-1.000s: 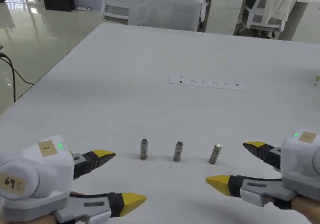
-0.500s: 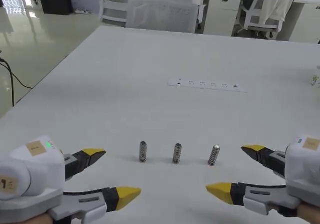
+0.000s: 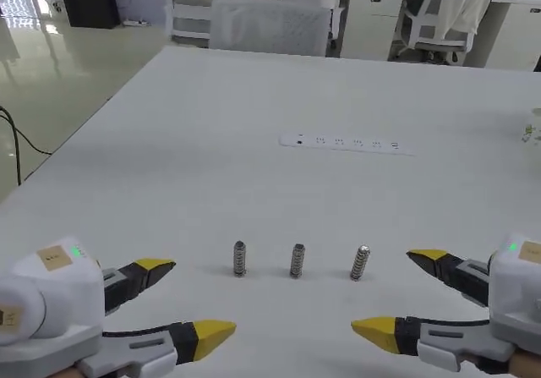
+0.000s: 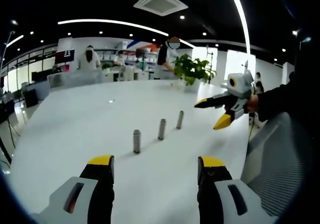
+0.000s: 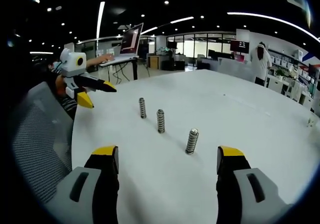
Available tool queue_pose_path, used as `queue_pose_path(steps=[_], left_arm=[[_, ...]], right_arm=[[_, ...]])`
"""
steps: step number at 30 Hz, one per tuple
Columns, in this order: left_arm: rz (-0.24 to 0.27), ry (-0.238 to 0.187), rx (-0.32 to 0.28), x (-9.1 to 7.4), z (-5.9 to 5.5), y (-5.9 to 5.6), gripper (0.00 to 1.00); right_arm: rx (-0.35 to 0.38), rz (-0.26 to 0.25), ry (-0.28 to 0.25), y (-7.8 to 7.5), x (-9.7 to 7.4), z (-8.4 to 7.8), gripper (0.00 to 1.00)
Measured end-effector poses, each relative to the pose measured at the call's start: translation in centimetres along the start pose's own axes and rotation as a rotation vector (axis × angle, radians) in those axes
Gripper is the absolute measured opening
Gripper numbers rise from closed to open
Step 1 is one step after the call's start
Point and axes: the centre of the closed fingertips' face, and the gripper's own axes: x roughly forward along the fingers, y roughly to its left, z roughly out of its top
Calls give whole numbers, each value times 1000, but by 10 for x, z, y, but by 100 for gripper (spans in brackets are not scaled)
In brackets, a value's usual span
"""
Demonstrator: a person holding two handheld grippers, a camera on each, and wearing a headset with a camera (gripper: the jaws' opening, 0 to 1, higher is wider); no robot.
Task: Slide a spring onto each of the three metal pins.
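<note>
Head view: your left gripper [image 3: 184, 300], white-bodied with black jaws tipped in yellow, sits at the near left with its jaws spread wide and gripping nothing. Your right gripper [image 3: 399, 292], of the same build, sits at the near right, also with its jaws wide apart and empty. Between them, a little farther out on the white table [image 3: 211, 141], three short metal pins stand in a left-to-right row, each with a grey coil spring around it. They are the left pin [image 3: 239, 260], the middle pin [image 3: 297, 260] and the right pin [image 3: 361, 262], which leans slightly. Both grippers are clear of the pins. A flat white power strip [image 3: 338, 144] lies well beyond the row. Left gripper view: your left gripper [image 4: 157, 161] points along the row with its jaws parted. The left pin [image 4: 136, 141] is closest to it, then the middle pin [image 4: 162, 129], then the right pin [image 4: 180, 120], and the right gripper [image 4: 212, 114] is past them with its jaws open. Right gripper view: your right gripper [image 5: 168, 151] holds its jaws apart. Here the right pin [image 5: 192, 141] is closest, then the middle pin [image 5: 160, 121] and the left pin [image 5: 142, 107]. The left gripper [image 5: 97, 95] is beyond them, apart from the pins.
</note>
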Motion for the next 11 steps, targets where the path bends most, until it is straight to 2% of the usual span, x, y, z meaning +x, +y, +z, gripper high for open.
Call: queue_pose_path(steps=[11], left_arm=[[13,11,-25,0,-4,4,63]], right_arm=[[12,1,-11,-1,1,2,81]])
